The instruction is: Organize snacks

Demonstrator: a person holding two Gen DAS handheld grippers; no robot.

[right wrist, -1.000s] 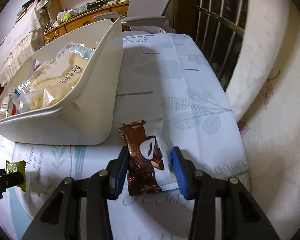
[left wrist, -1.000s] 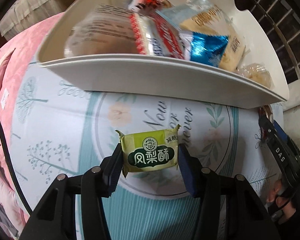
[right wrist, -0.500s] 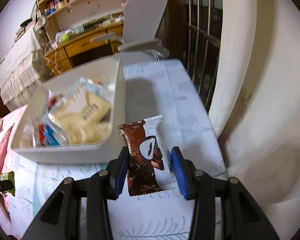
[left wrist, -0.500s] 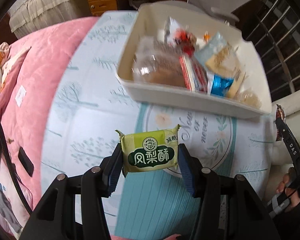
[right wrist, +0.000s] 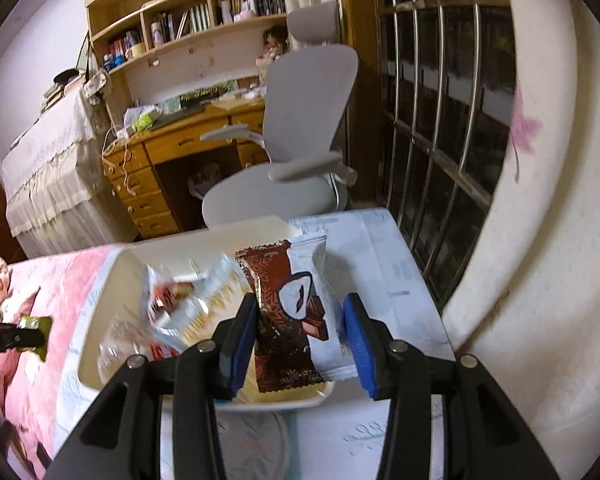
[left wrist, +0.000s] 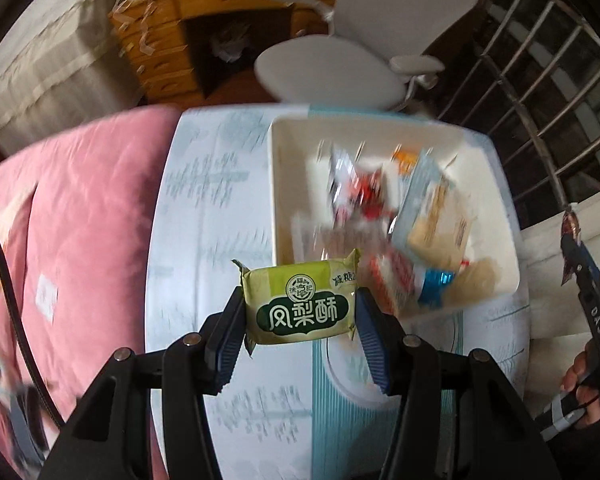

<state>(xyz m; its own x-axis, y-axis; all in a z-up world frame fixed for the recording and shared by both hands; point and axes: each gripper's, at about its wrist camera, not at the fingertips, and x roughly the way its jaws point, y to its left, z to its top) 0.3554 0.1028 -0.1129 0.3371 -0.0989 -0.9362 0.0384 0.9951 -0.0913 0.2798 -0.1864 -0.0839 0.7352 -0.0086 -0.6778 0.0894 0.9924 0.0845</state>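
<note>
Left wrist view showed the left gripper (left wrist: 300, 312) closed on a green pineapple cake packet (left wrist: 300, 306), held in the air over the near left corner of the white bin (left wrist: 284, 184) on the bed (left wrist: 80, 208). The right gripper (right wrist: 300, 320) pinched a brown-and-white chocolate snack packet (right wrist: 290, 316) above the bin's near right end. By my reckoning both were at the drop-off step; each next needed to come further over the open bin, lower, and part its jaws. Inside the bin lay a jumble of wrapped snacks (left wrist: 400, 232): a red-and-white pack, a blue foil one, pale cracker packs, too blurred to name further.
</note>
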